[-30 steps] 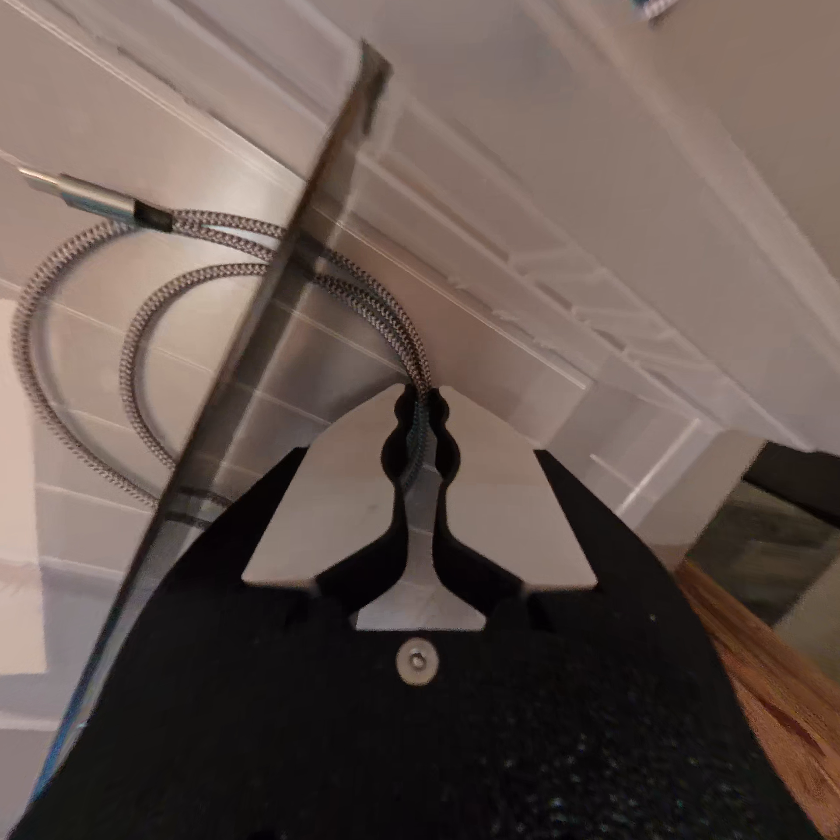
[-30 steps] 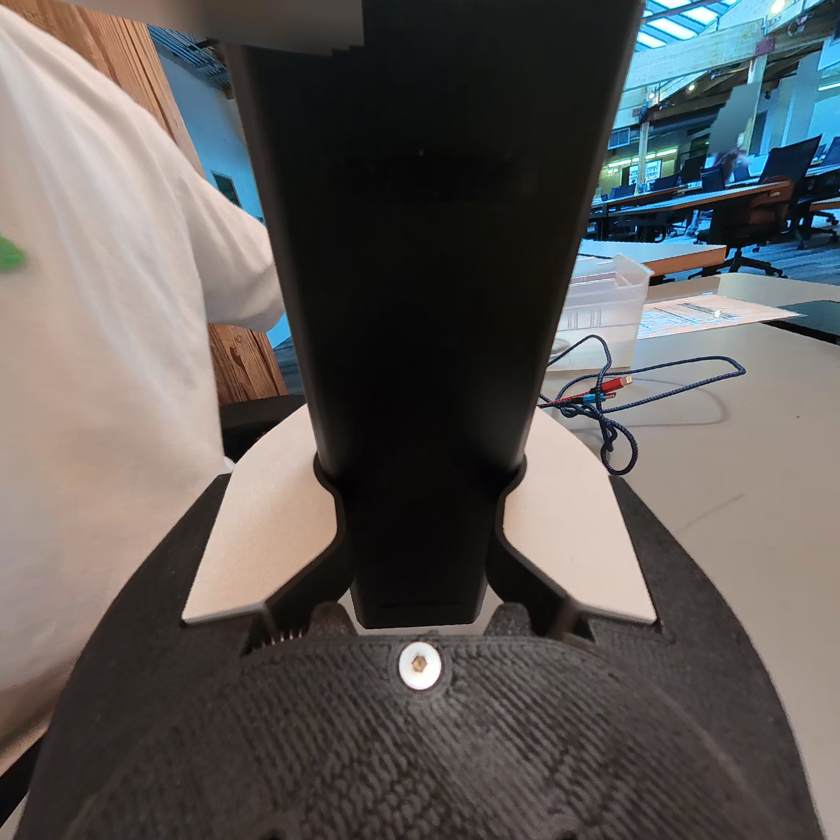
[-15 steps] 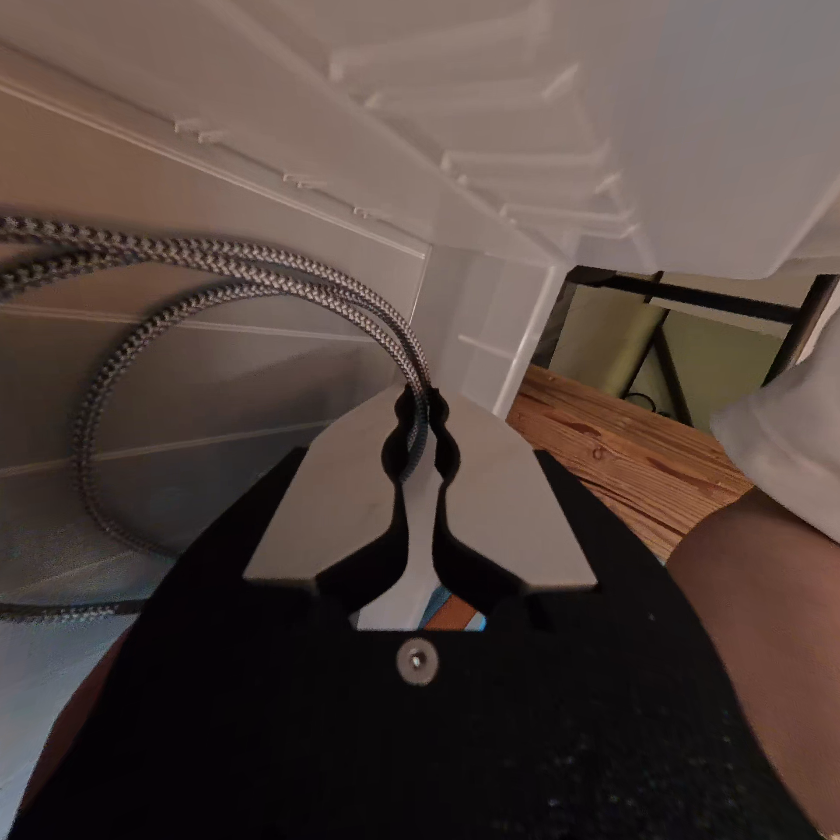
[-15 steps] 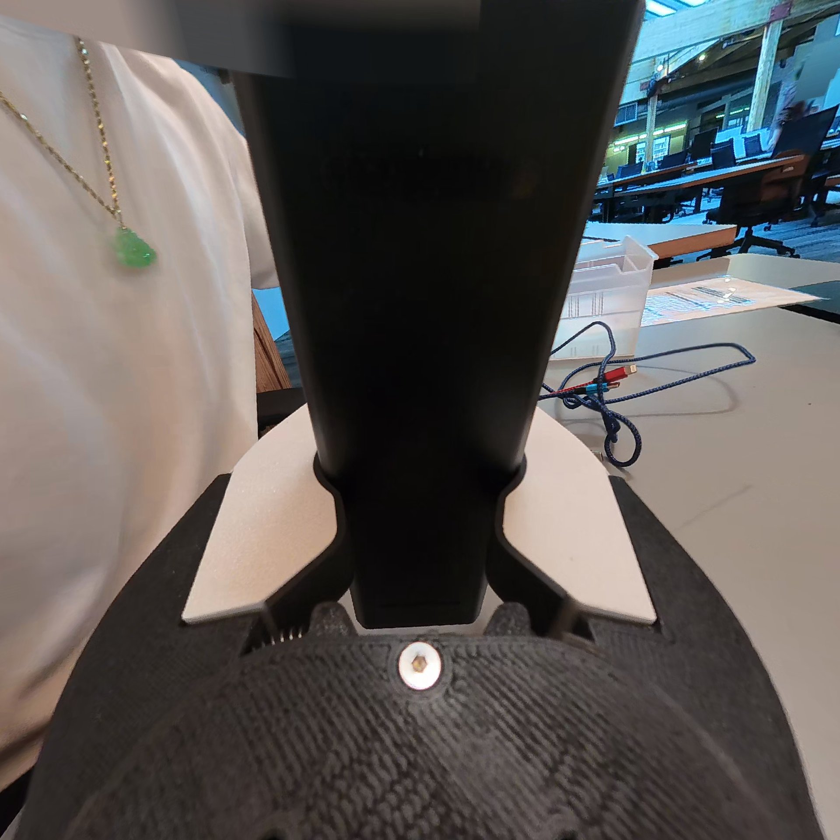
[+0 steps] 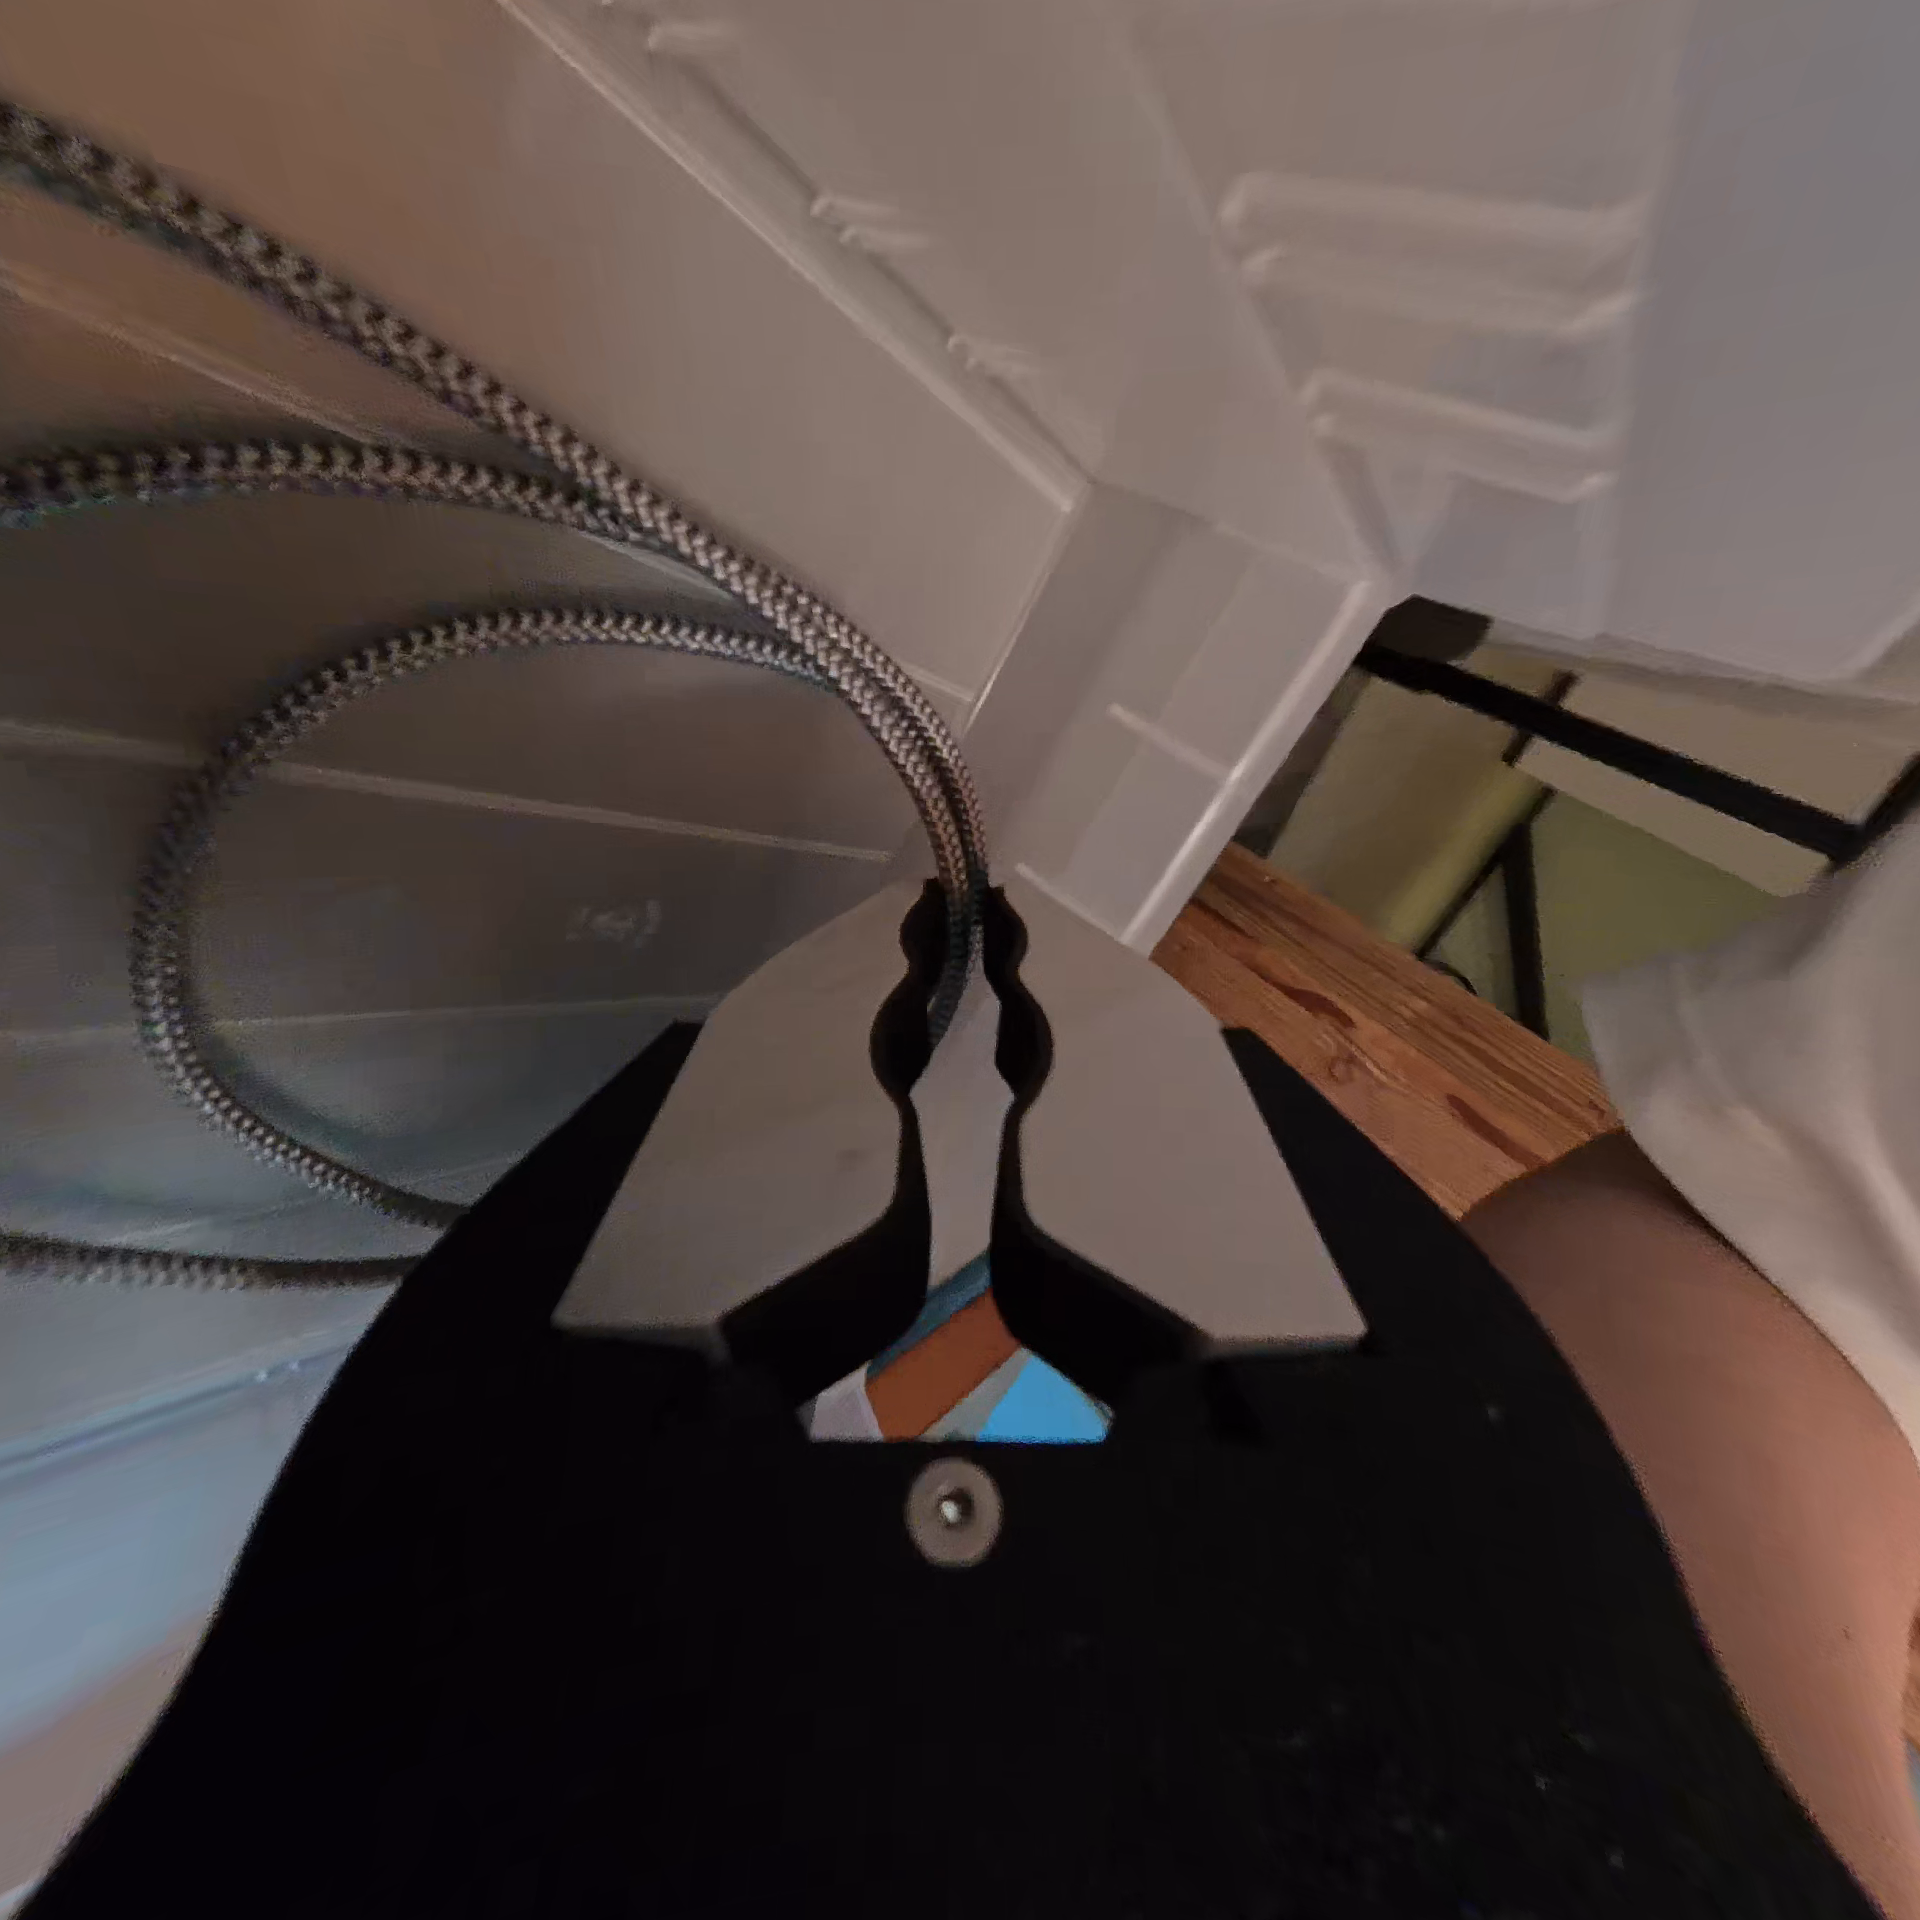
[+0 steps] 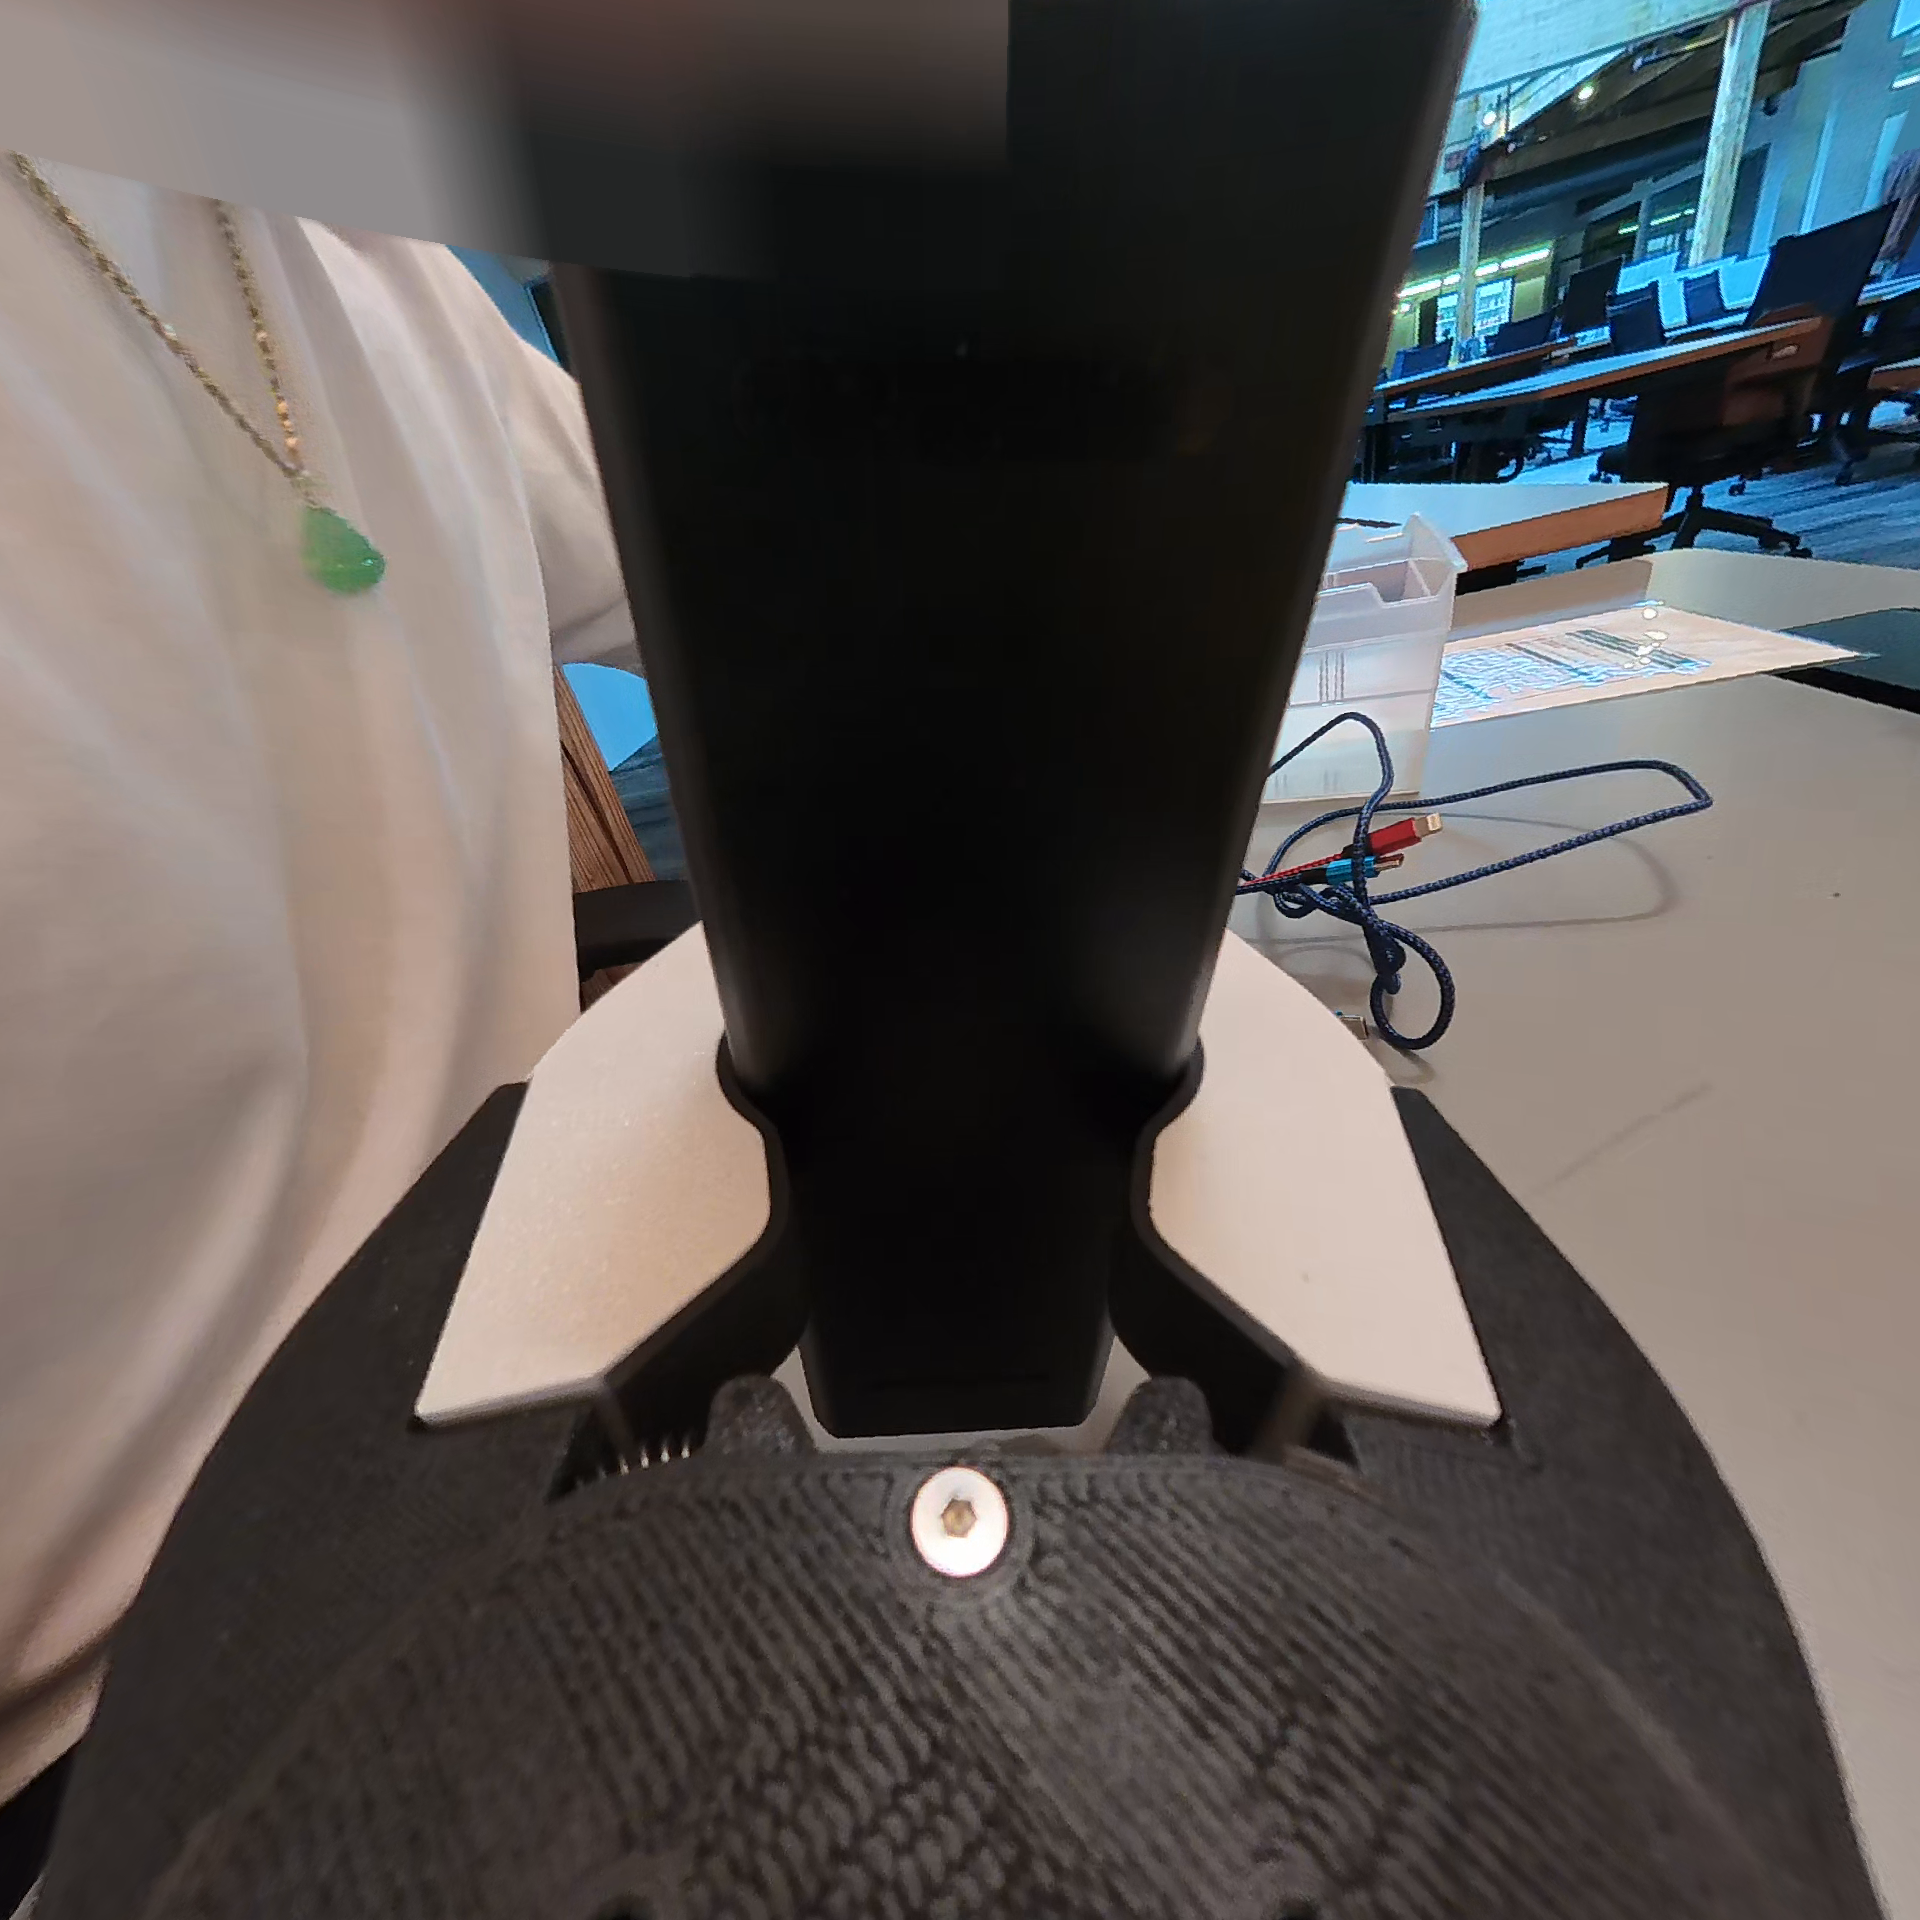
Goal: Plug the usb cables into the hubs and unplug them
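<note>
My left gripper (image 5: 961, 904) is shut on a grey braided cable (image 5: 582, 634). The cable loops to the left in front of a clear plastic bin (image 5: 727, 343), and its plugs are out of view. My right gripper (image 6: 961, 1049) is shut on a long black hub (image 6: 966, 623) that stands up between the fingers and hides the middle of the right wrist view. A blue braided cable (image 6: 1538, 831) with red and blue plugs (image 6: 1387, 840) lies on the grey table (image 6: 1662, 1091) to the right.
A person in a white shirt (image 6: 260, 883) stands close on the left. A bare forearm (image 5: 1714, 1403) and a wooden table edge (image 5: 1382, 1039) show in the left wrist view. A clear plastic organizer (image 6: 1371, 644) and a printed sheet (image 6: 1621, 655) lie behind the blue cable. The gap from one gripper's tips to the other's is roughly 40 cm.
My left gripper has swung right along the bin with the grey cable; the hub's edge and the cable plug have left its view. My right gripper has turned slightly towards the person, still holding the hub.
</note>
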